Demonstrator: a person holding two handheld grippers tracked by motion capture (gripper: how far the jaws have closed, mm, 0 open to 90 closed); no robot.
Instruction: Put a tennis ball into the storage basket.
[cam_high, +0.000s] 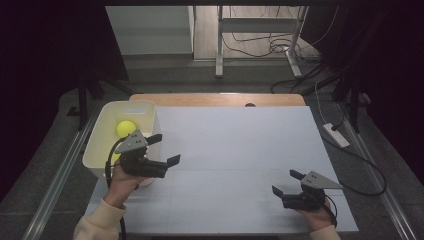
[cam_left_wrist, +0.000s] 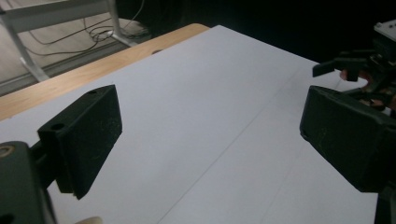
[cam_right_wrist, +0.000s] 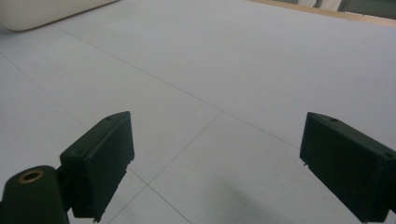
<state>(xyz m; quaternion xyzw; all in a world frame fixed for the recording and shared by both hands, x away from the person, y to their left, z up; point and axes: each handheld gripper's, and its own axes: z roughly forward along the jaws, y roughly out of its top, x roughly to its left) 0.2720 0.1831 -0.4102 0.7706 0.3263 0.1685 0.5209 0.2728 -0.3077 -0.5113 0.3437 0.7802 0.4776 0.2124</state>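
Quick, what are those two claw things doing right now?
Left gripper: open, holding nothing.
Right gripper: open, holding nothing.

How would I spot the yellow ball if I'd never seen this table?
Look at the table's far left edge, where a cream tub stands. The yellow ball lies inside it, just beyond the left gripper; it's the brightest item around.

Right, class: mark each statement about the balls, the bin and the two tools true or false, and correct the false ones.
1. A yellow ball lies inside the white bin. True.
2. The left tool grips a ball. False: its jaws are open and empty.
3. The right tool is open over the white table sheet. True.
4. The bin stands at the table's right edge. False: it stands at the left edge.
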